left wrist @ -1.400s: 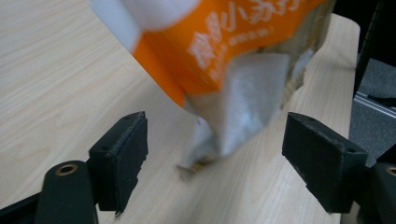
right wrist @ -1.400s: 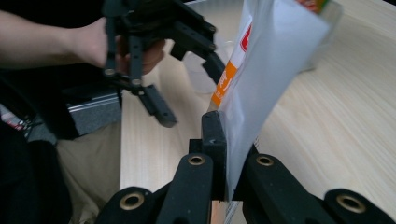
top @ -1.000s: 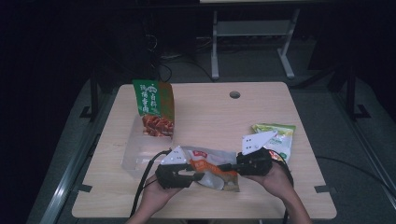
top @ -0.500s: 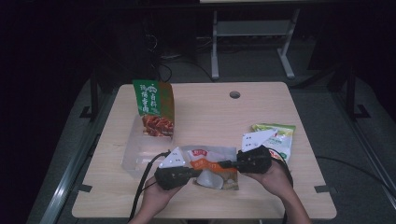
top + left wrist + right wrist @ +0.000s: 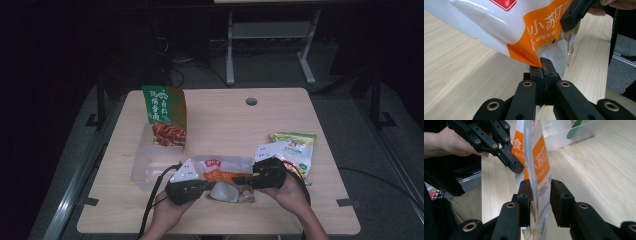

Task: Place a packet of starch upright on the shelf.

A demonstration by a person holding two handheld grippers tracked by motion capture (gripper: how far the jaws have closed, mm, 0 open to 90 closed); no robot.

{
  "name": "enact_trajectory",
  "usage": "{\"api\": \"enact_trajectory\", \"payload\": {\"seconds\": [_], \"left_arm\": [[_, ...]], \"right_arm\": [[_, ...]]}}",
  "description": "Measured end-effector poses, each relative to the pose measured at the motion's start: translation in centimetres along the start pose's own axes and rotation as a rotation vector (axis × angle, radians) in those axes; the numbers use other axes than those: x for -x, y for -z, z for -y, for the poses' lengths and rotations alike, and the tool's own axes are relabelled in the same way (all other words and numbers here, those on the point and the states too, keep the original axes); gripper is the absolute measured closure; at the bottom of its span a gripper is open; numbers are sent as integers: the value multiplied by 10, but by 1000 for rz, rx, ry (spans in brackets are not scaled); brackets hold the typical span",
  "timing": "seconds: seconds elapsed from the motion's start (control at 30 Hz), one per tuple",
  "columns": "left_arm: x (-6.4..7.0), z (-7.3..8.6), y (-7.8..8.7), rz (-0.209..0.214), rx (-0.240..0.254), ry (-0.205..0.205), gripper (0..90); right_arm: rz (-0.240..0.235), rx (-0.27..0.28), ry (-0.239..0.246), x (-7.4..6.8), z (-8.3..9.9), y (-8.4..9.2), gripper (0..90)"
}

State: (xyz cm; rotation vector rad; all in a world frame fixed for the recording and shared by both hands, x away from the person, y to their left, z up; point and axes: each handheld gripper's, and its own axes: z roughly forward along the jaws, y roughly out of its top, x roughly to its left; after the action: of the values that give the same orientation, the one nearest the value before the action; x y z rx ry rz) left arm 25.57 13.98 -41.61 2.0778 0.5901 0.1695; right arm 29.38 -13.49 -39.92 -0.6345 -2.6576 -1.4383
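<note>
Near the front edge of the desk (image 5: 320, 130), a white and orange snack bag (image 5: 222, 170) is being held up between the two tools. The left tool (image 5: 543, 65) is pinching a lower corner of the bag; in the left gripper view its jaws are pressing flat together on the orange edge, and the bag (image 5: 506, 27) is rising up and away from them over the pale wood. In the high view this left tool (image 5: 202, 186) is lying at the bag's left end, with the person's left hand (image 5: 167, 212) wrapping its body.

The right tool (image 5: 541, 190) is sitting at the opposite end (its jaws have just been opening). In the right gripper view the bag (image 5: 536, 162) is standing edge-on in the gap: its film is lying against the left jaw while the right jaw is standing clear of it, so the pads are not clamping it. The left tool (image 5: 511, 163) is showing farther off in that view, gripping the bag's far side. From above, the right tool (image 5: 247, 179) is pointing inward at the bag, with the right hand (image 5: 287, 192) behind it.

Behind the bag, a clear plastic bin (image 5: 147, 165) is resting on the desk with a green and red packet (image 5: 165, 117) standing upright at its far side. To the right, just beside the right tool, a green and yellow packet (image 5: 297, 150) is lying flat.
</note>
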Motion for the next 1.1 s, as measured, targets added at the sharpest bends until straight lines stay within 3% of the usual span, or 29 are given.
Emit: {"api": "enact_trajectory", "payload": {"seconds": [0.1, 0.2, 0.4, 0.57, 0.9, 1.1], "left_arm": [[0, 0, 1, -3, -1, 3, 886], [-2, 1, 2, 5, -2, 23, 838], [-2, 1, 5, 0, -20, 15, 731], [1, 1, 11, -15, -31, -6, 677], [2, 5, 23, -1, -15, 11, 599], [7, 2, 28, 8, 0, 6, 540]], "right_arm": [[-17, 1, 27, -3, -2, -4, 838], [1, 0, 34, -5, -3, -4, 890], [1, 10, 21, -5, -2, -2, 894], [31, 32, 19, -4, -1, 8, 895], [83, 49, 23, -1, -9, 21, 896], [86, 49, 25, 3, -20, 22, 896]]}}
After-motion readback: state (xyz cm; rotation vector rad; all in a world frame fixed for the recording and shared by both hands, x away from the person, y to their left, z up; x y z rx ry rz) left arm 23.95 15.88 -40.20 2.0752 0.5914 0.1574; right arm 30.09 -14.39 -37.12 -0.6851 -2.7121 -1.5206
